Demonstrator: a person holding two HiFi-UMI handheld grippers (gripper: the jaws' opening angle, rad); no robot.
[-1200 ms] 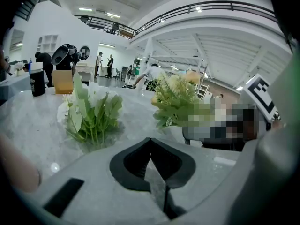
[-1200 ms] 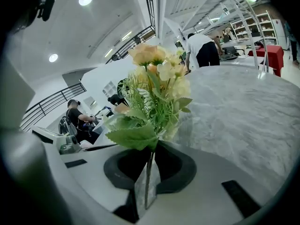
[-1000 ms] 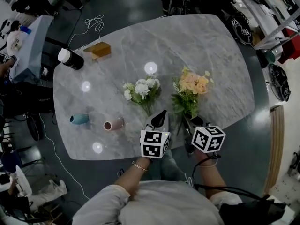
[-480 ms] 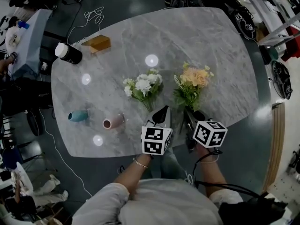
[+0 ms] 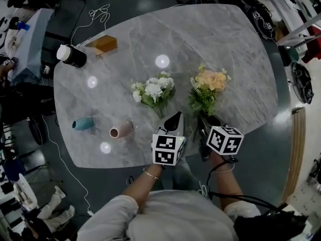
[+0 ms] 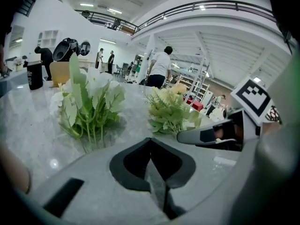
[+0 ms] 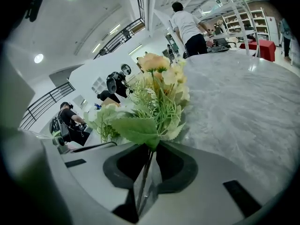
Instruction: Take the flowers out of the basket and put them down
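Right now the right gripper (image 7: 149,157) is clamped on the thin stem of the peach bouquet (image 7: 157,95). The stem runs btwn the closed jaws and the blooms stick out ahead at 12 o'clock. In the head view that bunch is over the marble table (image 5: 241,59), near its front edge; whether the heads rest on the stone can't be told. The left gripper (image 6: 151,148) has its jaws pressed together w/ nothing btwn them. The white bouquet (image 5: 153,90) lies flat on the table at its 11 o'clock, stems just beside the tip but not in it. No basket shows in any view, so the step in hand looks like setting the peach bunch down.

To do it well, the person brings the stem end low and level first, so the blooms touch down gently rather than drop. The bunch should land at 3 o'clock of the white bouquet, apart, so the leaves don't tangle. The jaws open only once the weight is on the stone, then back straight out toward 6 o'clock along the stem line. A sideways pull could drag the leaf at the jaw mouth. The pink vase (image 5: 122,131) and teal vase (image 5: 83,124) lie at 9 o'clock, well apart, no concern.
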